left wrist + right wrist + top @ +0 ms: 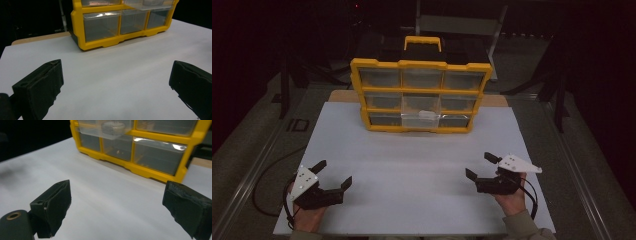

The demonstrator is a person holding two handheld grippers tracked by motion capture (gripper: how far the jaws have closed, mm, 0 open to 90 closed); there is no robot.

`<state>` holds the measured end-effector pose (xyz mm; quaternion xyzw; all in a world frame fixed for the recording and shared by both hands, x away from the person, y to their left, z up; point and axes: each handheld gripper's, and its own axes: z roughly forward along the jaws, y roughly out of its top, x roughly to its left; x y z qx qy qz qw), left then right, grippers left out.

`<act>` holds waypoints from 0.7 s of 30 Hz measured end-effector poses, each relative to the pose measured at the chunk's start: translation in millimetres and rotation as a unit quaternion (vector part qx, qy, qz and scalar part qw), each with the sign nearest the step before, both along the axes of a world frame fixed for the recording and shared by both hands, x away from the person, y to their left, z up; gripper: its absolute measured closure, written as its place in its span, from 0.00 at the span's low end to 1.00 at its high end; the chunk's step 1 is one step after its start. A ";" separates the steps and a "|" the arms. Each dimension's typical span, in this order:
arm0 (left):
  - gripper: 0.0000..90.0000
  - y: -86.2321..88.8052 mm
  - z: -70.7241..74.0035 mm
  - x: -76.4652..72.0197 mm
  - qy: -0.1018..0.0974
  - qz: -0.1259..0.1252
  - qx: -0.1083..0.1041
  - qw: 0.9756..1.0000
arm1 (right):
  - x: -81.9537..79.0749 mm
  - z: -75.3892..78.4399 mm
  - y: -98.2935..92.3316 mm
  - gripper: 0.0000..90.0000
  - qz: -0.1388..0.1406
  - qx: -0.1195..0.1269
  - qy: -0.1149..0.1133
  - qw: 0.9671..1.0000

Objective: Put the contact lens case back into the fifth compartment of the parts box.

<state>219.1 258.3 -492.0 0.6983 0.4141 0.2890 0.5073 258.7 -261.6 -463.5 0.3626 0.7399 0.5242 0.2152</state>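
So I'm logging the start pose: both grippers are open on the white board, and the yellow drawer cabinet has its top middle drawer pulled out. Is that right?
Not quite. The pulled-out drawer is in the middle of the bottom row, not the top, as the high view shows. The rest holds: the left gripper and right gripper are open over the white board, facing the yellow drawer cabinet.

Drawer cabinet (420, 95) stands behind both grippers, on the table (412, 165).
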 end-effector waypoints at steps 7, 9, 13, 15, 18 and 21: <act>0.00 -1.4 -0.4 -2.5 -0.005 -0.001 0.006 1.000 | -16.7 -20.0 -3.6 0.09 -0.022 -0.003 -0.049 0.999; 0.00 -1.8 -0.6 -3.6 -0.007 -0.002 0.011 1.000 | -17.0 -21.4 -5.3 0.09 -0.027 -0.003 -0.052 0.998; 0.00 -1.9 -2.1 -6.3 -0.010 -0.001 0.015 1.000 | -21.5 -22.8 -11.2 0.09 -0.032 0.004 -0.060 0.998; 0.00 -1.9 -3.0 -7.7 -0.009 -0.001 0.016 1.000 | -24.2 -23.4 -12.6 0.09 -0.034 -0.003 -0.059 0.998; 0.00 -3.9 -3.3 -9.3 -0.009 -0.001 0.019 1.000 | -28.0 -23.5 -14.3 0.09 -0.031 0.005 -0.065 0.997; 0.00 -5.6 -3.4 -9.6 -0.010 -0.002 0.020 1.000 | -29.8 -25.0 -14.6 0.09 -0.026 0.008 -0.069 0.997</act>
